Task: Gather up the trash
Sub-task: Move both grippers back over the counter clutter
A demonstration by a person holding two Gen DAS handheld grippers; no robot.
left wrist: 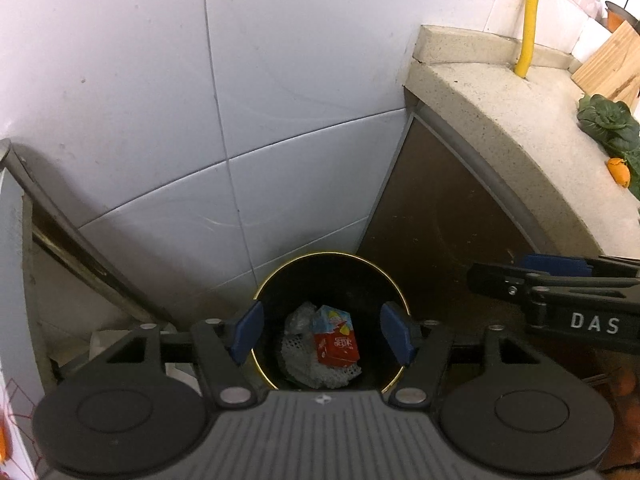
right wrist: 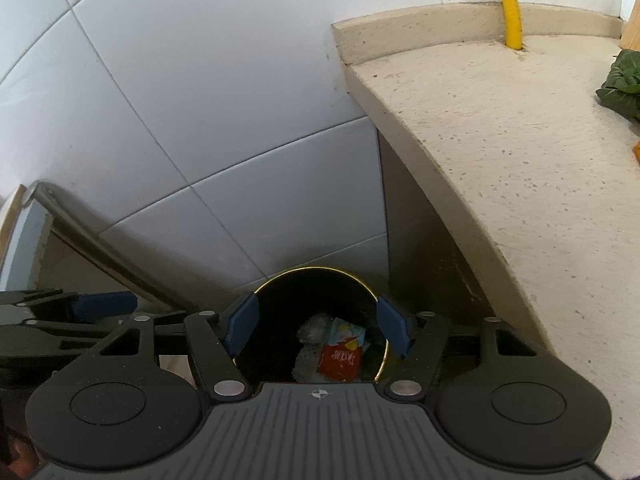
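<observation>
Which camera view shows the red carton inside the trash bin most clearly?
The left wrist view: the red carton lies bright and fully visible in the black bin. The right wrist view shows it darker, its lower edge hidden.

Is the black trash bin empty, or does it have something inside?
Not empty: the bin holds a red carton, white mesh and clear plastic.

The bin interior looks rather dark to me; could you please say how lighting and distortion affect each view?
Left wrist view: the bin is deeply shadowed, yet the red carton reads clearly; tile lines bow from the fisheye. Right wrist view: the bin's inside is darker, the carton dimmer, the countertop bright and curved.
</observation>
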